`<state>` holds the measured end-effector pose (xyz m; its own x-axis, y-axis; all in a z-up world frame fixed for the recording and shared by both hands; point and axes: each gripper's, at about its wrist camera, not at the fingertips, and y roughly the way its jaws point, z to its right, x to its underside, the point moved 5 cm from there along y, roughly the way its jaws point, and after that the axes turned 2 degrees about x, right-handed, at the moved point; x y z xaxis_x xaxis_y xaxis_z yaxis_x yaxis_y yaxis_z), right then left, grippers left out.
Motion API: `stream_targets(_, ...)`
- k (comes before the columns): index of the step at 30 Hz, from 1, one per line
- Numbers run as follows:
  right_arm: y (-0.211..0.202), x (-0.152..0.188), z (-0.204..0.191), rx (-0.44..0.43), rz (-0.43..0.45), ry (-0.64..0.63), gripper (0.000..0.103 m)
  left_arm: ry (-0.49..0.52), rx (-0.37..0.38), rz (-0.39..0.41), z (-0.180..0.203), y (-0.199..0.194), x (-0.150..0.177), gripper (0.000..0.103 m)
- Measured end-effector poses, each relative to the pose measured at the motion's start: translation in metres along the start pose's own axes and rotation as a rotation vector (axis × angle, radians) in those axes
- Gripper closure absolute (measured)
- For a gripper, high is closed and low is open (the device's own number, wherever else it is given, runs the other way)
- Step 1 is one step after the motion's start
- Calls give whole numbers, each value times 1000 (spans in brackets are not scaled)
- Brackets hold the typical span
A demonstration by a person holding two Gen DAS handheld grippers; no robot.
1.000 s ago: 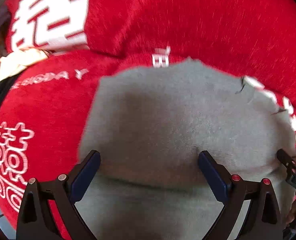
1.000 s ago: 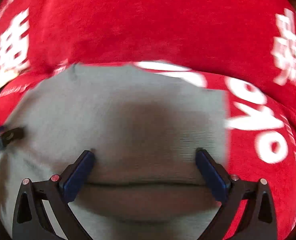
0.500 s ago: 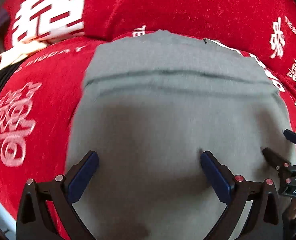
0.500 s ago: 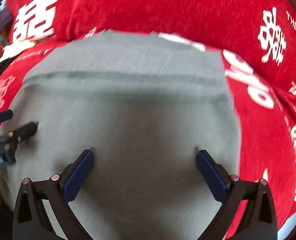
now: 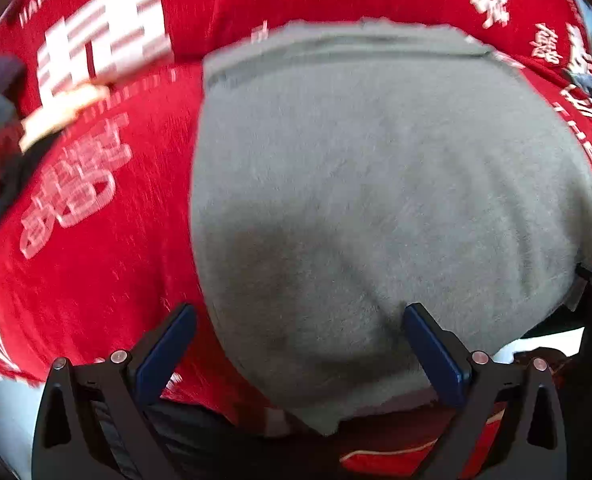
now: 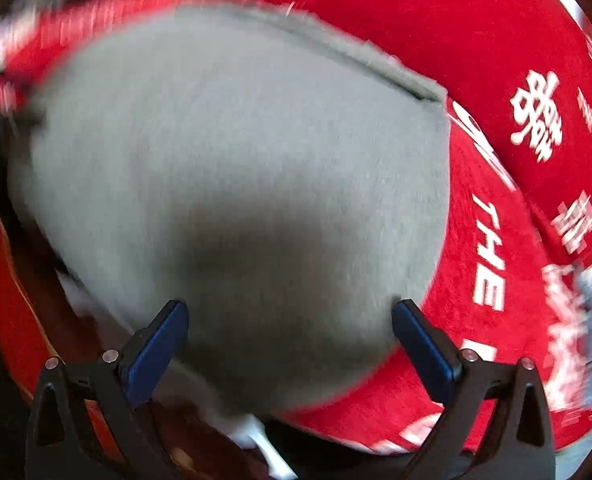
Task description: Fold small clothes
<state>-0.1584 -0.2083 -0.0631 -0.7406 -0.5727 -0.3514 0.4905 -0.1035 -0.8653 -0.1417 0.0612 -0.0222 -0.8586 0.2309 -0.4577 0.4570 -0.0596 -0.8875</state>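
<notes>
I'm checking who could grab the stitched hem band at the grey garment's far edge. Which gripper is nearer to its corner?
Right, slightly. The right gripper views the hem band closer, its corner angling toward it. The left gripper sits at the grey garment near edge, both open.

You get bright, even light in both views, though motion blur smears the white print on the red cloth [image 5: 96, 300], worst from 9 to 12 o'clock. A soft dark shadow sits on the grey garment [image 6: 236, 240] toward 6 o'clock. Fisheye bending and black corners frame each view.
</notes>
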Motion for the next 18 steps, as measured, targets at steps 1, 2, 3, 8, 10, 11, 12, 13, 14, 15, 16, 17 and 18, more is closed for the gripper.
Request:
stream_targets(1,-6,-3,-4,20,22,-27,1,15,6,18,4,-4,-3,0)
stream_targets(2,-17,-12,-10,22,77,-46,1,39,16,36,12,-7,-8,0)
stream_targets(3,-24,-20,-16,12,119,-57,1,67,23,53,22,-7,-13,0)
stream_targets(8,-28,-77,-60,-34,249,-136,1,100,13,0,36,20,-15,0)
stream_targets(10,-11,-83,-66,-37,215,-156,1,38,51,-57,22,22,-9,0)
stream_targets(11,-12,-82,-61,-72,228,-129,1,11,53,-82,14,22,-4,0)
stream_targets(12,-11,-79,-55,-103,213,-100,1,1,53,-102,9,23,0,0)
stream_targets(13,-7,-73,-47,-138,179,-66,1,-7,55,-126,5,25,5,0)
stream_targets(14,-5,-61,-37,-163,154,-33,1,-14,63,-143,1,25,8,0)
stream_targets(15,-6,-51,-30,-150,158,-32,1,-20,58,-160,-2,24,10,0)
stream_targets(16,-7,-39,-26,-124,146,-45,1,-26,55,-173,-2,24,13,0)
stream_targets(17,-8,-26,-22,-108,130,-55,1,-39,56,-197,-4,25,16,0)
stream_targets(18,-9,-11,-18,-94,114,-59,1,-45,37,-234,-9,26,21,0)
